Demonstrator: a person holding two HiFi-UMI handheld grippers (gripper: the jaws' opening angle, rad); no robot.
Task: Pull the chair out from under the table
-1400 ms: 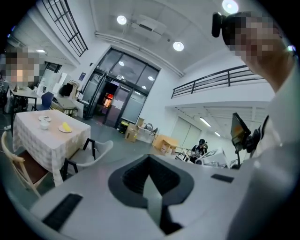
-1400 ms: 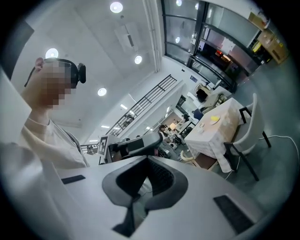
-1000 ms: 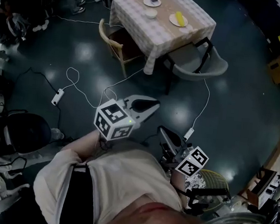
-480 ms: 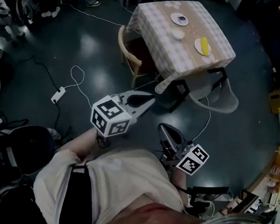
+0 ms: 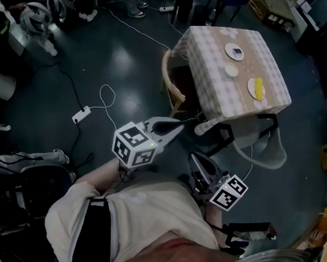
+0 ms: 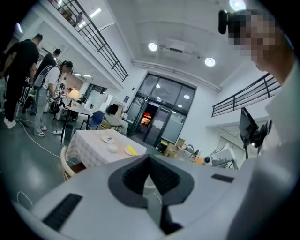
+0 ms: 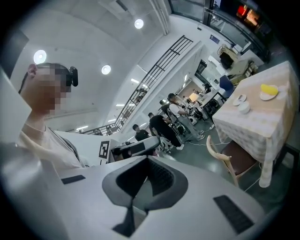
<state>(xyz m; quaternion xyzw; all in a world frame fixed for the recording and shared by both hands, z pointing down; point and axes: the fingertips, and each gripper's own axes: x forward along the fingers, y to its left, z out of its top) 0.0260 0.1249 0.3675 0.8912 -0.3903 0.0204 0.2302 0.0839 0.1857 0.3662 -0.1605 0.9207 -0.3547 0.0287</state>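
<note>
1. Both pairs of jaws are pressed together with nothing between them; my left gripper [image 5: 174, 126] and right gripper [image 5: 198, 162] are held out over the dark glossy floor [image 5: 121, 66].
2. Ahead, the wooden chair with a curved back and red-brown seat [image 5: 169, 86] is tucked under the left side of the square table in a pale chequered cloth [image 5: 210, 74], well apart from me.
3. At the table's near edge stands a grey shell chair [image 5: 267, 158].

Open floor [image 5: 135, 76] up to the wooden chair [image 5: 169, 88], thin cable [image 5: 107, 86] seemingly across it.
</note>
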